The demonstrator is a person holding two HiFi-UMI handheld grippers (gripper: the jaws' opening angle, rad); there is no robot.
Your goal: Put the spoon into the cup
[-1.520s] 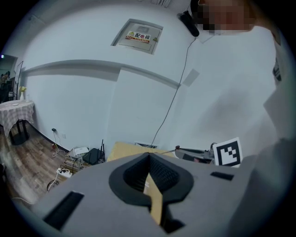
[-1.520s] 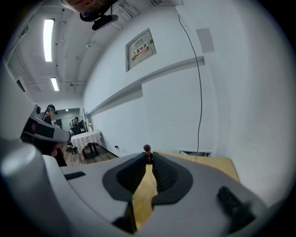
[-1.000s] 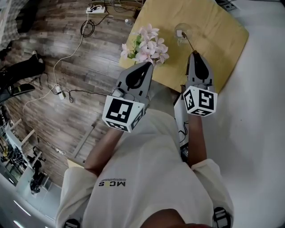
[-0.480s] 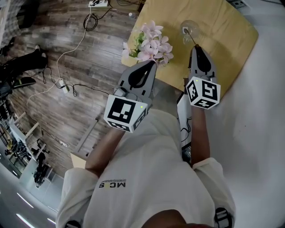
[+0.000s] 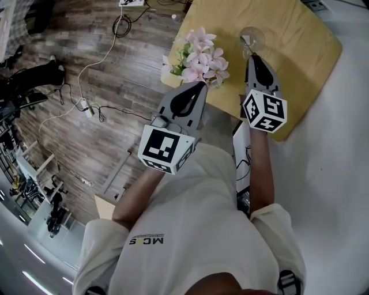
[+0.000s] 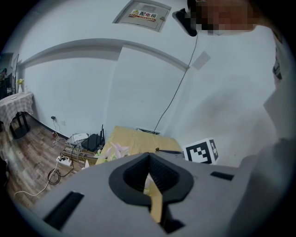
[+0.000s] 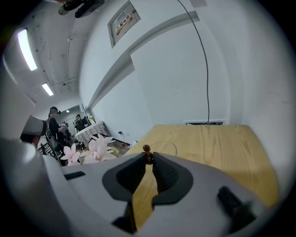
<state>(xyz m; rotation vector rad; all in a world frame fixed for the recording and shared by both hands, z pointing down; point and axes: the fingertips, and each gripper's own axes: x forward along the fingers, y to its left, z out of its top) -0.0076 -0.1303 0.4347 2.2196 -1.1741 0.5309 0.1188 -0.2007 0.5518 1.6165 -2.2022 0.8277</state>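
- Right tool (image 7: 148, 156): jaws closed on the spoon (image 7: 147, 149); the spoon's dark knob stands out between the jaw tips.
- Spoon: its pale far end lies within the outline of the cup (image 5: 252, 39) in the head view. Whether it touches the cup cannot be told.
- Cup: clear glass, upright on the far part of the desk (image 5: 300, 46), just beyond the right tool.
- Left tool (image 6: 149, 155): jaws together, holding nothing, at the desk's near left edge.
- Flowers (image 5: 199, 55): pink, left of the cup, just beyond the left tool.

The white shirt (image 5: 190, 230) carried the letters "MC S". A wall sign (image 6: 142, 14) read "配电箱"; its smaller print was unreadable.
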